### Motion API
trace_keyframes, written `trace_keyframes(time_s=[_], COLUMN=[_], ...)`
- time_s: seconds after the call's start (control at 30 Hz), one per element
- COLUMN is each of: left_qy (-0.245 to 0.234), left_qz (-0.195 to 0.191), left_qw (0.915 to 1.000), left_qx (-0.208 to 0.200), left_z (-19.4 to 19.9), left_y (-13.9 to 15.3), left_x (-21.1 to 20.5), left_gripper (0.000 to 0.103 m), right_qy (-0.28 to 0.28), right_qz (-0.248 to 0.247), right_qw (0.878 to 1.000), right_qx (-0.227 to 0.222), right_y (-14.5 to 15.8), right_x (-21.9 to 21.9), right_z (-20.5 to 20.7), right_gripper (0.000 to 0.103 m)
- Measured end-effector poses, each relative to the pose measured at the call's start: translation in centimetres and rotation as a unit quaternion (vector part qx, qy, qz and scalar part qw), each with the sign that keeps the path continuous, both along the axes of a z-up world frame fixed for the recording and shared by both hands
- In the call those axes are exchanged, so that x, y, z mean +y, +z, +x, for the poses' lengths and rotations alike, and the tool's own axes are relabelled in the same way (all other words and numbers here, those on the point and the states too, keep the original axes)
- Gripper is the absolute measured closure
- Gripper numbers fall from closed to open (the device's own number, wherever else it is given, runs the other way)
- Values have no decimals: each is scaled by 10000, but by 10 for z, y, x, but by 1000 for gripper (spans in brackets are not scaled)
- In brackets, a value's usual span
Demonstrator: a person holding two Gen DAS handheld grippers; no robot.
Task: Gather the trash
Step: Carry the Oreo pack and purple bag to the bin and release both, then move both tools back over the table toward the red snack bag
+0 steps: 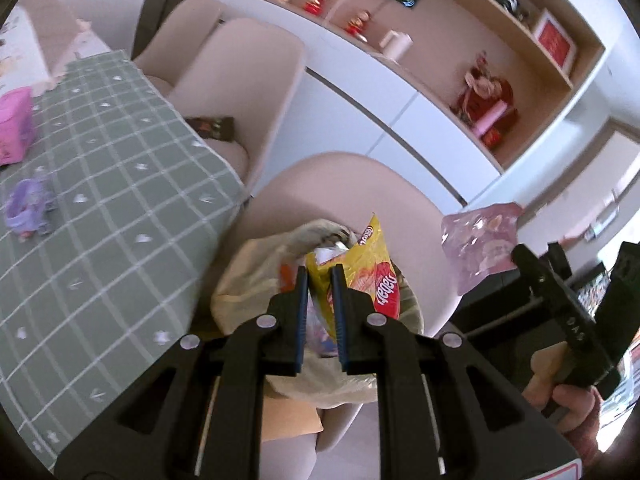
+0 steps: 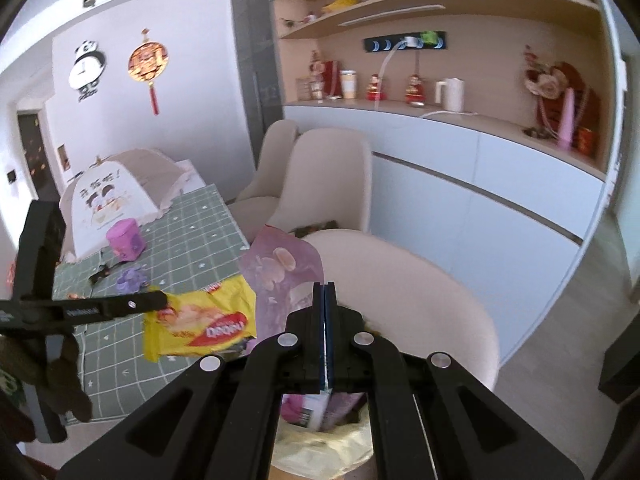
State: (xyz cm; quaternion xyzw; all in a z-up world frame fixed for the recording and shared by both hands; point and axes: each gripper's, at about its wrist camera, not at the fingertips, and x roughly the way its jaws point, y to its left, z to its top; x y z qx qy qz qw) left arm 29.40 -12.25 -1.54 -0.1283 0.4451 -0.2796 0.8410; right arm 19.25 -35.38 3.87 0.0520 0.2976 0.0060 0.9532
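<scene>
In the left wrist view the left tongs (image 1: 320, 270) clamp a yellow snack wrapper (image 1: 368, 264) above a beige trash bag (image 1: 248, 276) by the table (image 1: 120, 200), while the right wrist view shows the right tongs (image 2: 324, 286) pinched together on a pink wrapper (image 2: 280, 272) over that bag

Two close wrist views down along tongs, sharing chair (image 1: 360, 184) and checked table (image 2: 192, 232).
</scene>
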Motion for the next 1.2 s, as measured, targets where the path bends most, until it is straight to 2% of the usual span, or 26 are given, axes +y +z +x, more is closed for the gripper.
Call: trace_keyframes(time_s=[0.23,0.27,0.33,0.43,0.63,0.77,0.9,1.03,1.13,1.2], left_qy=[-200,-237,-367,-326,42,354,471,603,803,944], left_qz=[2,-17,-95,-177,30,325,578,742,726,705], left_qw=[9997,9996,9987,9985,9994,9987,9972,9954,9941,9930], left_qx=[152,180,333,403,332,165,56,-20,31,86], left_z=[15,17,19,17,10,1,-13,-26,-31,-33], left_y=[-19,-22,-28,-32,-30,-26,-22,-18,-19,-22], left_x=[-44,-48,-55,-51,-21,7,33,64,90,107], left_gripper=[91,89,74,72,69,66,65,64,57,57], right_qy=[-237,-254,-275,-247,-106,100,291,159,15,24], right_qz=[99,132,182,226,403,610,521,364,511,608], right_qw=[9996,9995,9994,9992,9981,9955,9933,9900,9864,9855], right_qx=[73,93,138,197,461,725,991,1356,1561,1586], right_y=[-13,-15,-20,-28,-49,-68,-89,-119,-133,-135], right_x=[-25,-26,-25,-23,-17,-4,16,23,15,12], right_z=[-6,-6,-4,-1,14,26,39,47,49,49], right_gripper=[100,100,100,100,100,100,100,100,99,99])
